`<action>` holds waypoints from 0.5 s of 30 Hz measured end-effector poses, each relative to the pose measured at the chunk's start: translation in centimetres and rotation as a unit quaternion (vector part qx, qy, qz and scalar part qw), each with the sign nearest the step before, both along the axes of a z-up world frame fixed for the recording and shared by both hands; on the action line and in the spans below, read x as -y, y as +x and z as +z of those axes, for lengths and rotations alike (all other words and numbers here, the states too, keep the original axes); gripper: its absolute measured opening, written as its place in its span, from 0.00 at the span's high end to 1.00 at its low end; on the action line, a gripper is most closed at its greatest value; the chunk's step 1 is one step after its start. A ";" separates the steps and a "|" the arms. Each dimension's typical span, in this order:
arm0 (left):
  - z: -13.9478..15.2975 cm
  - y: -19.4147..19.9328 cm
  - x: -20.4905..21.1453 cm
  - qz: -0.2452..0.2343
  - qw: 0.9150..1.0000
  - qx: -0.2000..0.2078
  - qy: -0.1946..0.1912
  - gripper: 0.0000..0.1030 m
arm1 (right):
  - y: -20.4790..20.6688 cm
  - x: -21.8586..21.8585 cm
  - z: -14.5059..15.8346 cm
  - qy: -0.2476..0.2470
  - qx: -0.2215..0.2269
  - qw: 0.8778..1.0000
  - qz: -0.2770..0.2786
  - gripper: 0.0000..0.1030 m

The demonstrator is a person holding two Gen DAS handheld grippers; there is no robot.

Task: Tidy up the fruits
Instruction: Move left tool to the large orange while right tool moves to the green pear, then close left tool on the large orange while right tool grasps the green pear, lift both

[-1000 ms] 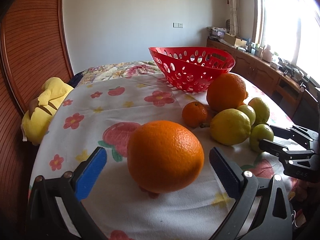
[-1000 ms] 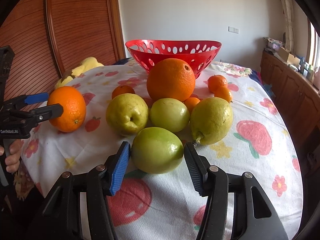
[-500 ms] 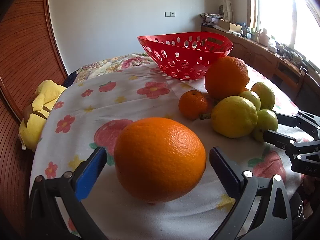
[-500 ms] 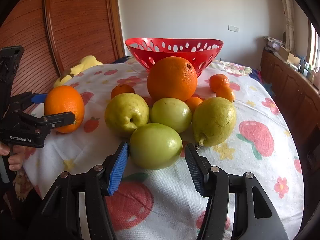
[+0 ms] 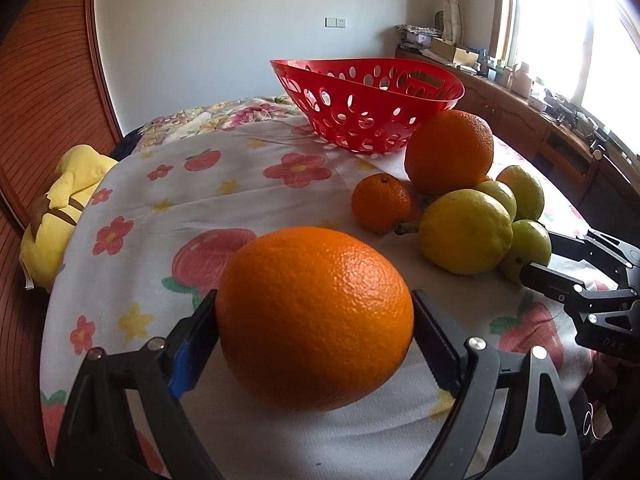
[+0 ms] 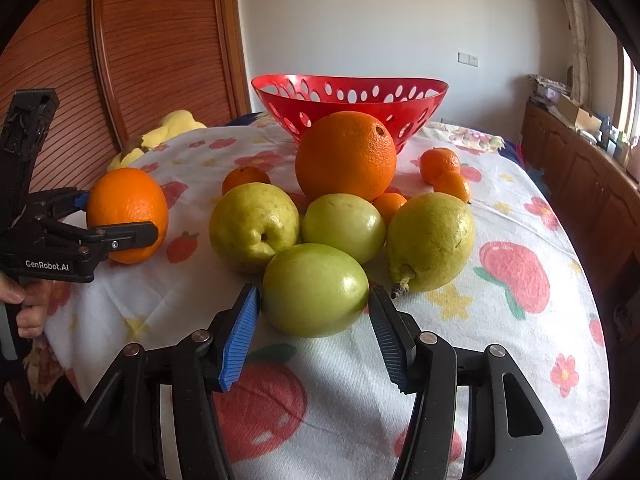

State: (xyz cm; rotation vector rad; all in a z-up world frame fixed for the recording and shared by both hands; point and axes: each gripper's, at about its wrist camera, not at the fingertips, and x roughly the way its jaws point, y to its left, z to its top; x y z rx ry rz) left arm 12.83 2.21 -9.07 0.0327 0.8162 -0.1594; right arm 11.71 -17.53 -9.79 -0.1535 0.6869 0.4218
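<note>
Left wrist fisheye is showing a large orange (image 5: 316, 318) sitting on the floral tablecloth (image 5: 240, 200), with the left gripper (image 5: 316, 320) pressing both of its pads against the orange's sides, so its jaws are closing on that fruit. Beyond this orange, toward the red perforated basket (image 5: 368, 100), a small mandarin (image 5: 381, 202) is lying beside a yellow pear (image 5: 466, 232), and a second big orange (image 5: 449, 152) is standing just in front of the basket. Right wrist fisheye is showing the right gripper (image 6: 316, 332) bracketing a green apple (image 6: 315, 295), its jaws standing wide with a sliver of cloth showing between each pad and the fruit. Behind that apple, nearer the basket (image 6: 352, 100), two pears (image 6: 254, 226) and another green apple (image 6: 344, 228) are crowding together. Left of the held orange, a yellow plush toy (image 5: 60, 216) is lying at the cloth's edge.
</note>
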 end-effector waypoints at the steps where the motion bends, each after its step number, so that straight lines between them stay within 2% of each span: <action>1: 0.0 -0.2 0.0 0.001 1.000 0.002 -0.002 0.13 | -0.1 0.1 0.0 0.002 0.000 1.000 -0.001 0.45; 6: 0.1 -0.5 -0.3 0.004 1.000 0.008 -0.010 0.14 | -0.5 0.4 0.6 0.009 0.006 1.000 0.003 0.46; 15: 2.0 -1.6 -0.2 -0.006 0.999 0.035 -0.019 0.14 | -0.9 0.3 1.1 0.001 0.013 1.000 0.010 0.48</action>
